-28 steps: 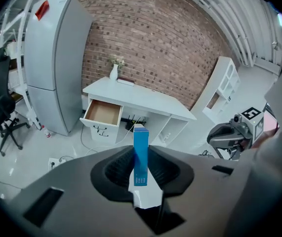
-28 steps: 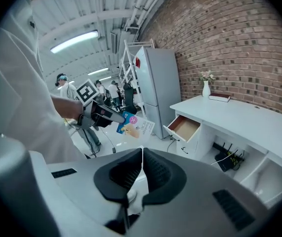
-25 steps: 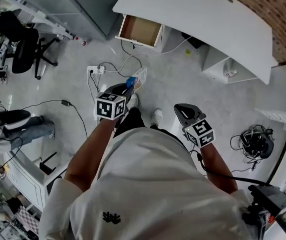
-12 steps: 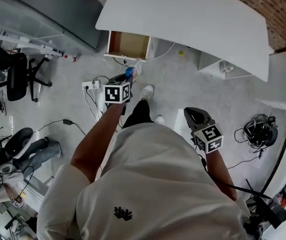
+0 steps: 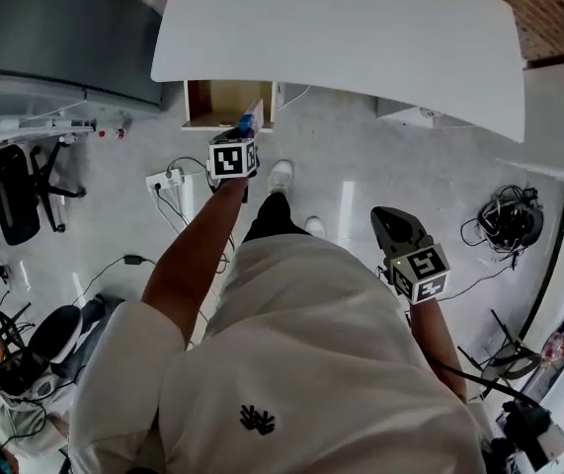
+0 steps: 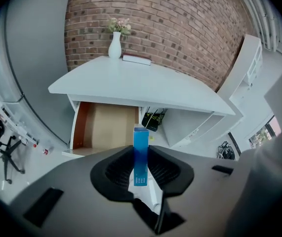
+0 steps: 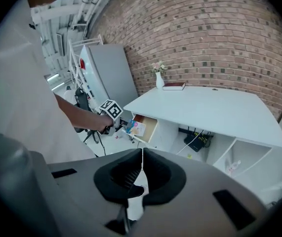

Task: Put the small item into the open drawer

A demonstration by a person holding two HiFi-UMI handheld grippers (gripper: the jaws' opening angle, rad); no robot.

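Left gripper [image 6: 141, 151]: jaws closed at a narrow gap on a small blue box [image 6: 140, 157], held upright by its narrow faces, top end standing proud of the fingertips. Small blue box, location: in the air at the front edge of the open drawer [image 6: 81, 125], towards that drawer's right front corner in the head view [image 5: 250, 119], not resting in it (whether it overhangs the drawer cannot be told). Open drawer: pulled out from under the left end of the white desk [image 6: 131, 85], brown inside, nothing seen on its floor. Right gripper [image 7: 141, 154]: jaws pressed together with nothing between them, held low at the person's right side [image 5: 392, 227], well apart from the desk. White desk, top: a white vase [image 6: 114, 46] with flowers at the back left corner, a dark book [image 6: 137, 59] just beside it along the back edge. Floor: a power strip [image 5: 165, 179] with cables, left of the person's feet.
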